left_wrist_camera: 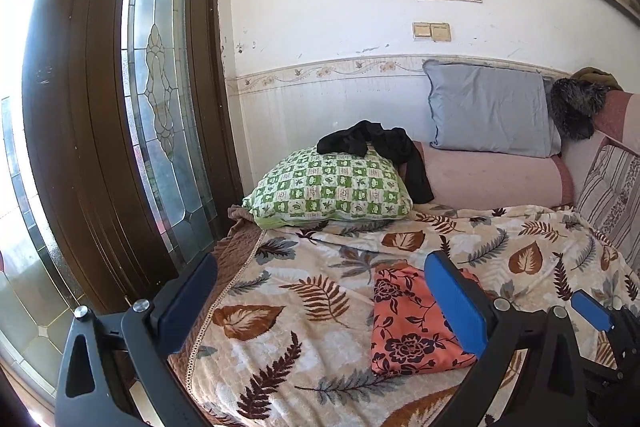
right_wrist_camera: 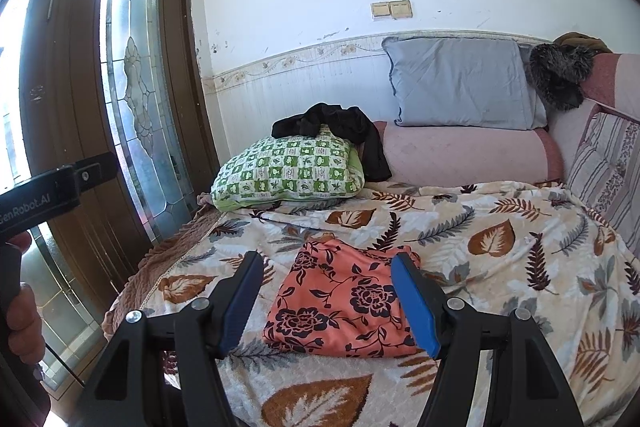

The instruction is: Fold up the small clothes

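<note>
A folded orange cloth with dark flowers [right_wrist_camera: 344,301] lies flat on the leaf-print blanket [right_wrist_camera: 500,227]. My right gripper [right_wrist_camera: 328,261] hovers just in front of it, open, its blue pads [right_wrist_camera: 414,301] either side of the cloth in the picture without pressing it. In the left wrist view the same cloth [left_wrist_camera: 404,327] lies to the right, partly behind the right finger. My left gripper [left_wrist_camera: 322,263] is open wide and holds nothing. A blue pad of the right gripper [left_wrist_camera: 592,311] shows at the far right there. A crumpled black garment [right_wrist_camera: 332,125] lies on the green pillow.
A green checked pillow [left_wrist_camera: 332,191], a grey pillow [left_wrist_camera: 488,111] and a pink bolster [left_wrist_camera: 496,179] line the wall side. The bed's edge [left_wrist_camera: 216,299] drops off on the left, beside a dark wooden door with leaded glass [left_wrist_camera: 160,107]. A hand [right_wrist_camera: 22,319] shows at the left.
</note>
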`<act>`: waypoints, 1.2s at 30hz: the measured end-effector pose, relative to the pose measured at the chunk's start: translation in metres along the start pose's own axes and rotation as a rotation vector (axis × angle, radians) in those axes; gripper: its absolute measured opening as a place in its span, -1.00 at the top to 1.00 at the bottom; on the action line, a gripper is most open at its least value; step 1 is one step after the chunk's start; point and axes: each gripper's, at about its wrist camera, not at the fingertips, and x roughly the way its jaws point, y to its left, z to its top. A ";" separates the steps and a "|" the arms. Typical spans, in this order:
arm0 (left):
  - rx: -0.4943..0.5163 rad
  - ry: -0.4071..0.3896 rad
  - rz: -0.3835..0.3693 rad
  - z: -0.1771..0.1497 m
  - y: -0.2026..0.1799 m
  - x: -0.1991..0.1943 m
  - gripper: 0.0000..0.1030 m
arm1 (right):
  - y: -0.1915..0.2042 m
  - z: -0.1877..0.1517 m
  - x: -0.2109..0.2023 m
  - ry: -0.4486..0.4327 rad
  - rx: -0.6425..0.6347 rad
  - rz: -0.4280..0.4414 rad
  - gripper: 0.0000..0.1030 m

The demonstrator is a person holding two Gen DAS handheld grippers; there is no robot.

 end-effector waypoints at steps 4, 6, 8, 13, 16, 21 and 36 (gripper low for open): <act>-0.001 -0.003 0.000 0.001 0.001 -0.002 -1.00 | 0.001 0.000 -0.002 -0.002 -0.001 -0.002 -0.37; 0.001 -0.003 -0.002 0.001 0.001 -0.002 -1.00 | 0.001 0.000 -0.002 -0.002 -0.001 -0.002 -0.37; 0.003 -0.004 -0.001 0.000 0.000 -0.003 -1.00 | 0.002 0.000 -0.003 -0.002 -0.002 -0.002 -0.37; 0.008 -0.005 -0.005 0.001 0.000 -0.005 -1.00 | 0.002 0.001 -0.003 -0.004 -0.004 -0.003 -0.37; 0.008 -0.004 -0.006 0.000 -0.001 -0.004 -1.00 | 0.003 0.001 -0.004 -0.002 -0.003 -0.004 -0.37; 0.005 -0.001 -0.025 0.003 0.000 -0.004 -1.00 | 0.001 0.003 -0.005 0.000 -0.005 -0.001 -0.37; 0.005 -0.012 -0.052 0.000 0.001 0.011 -1.00 | -0.009 0.002 0.013 0.035 -0.015 0.001 -0.37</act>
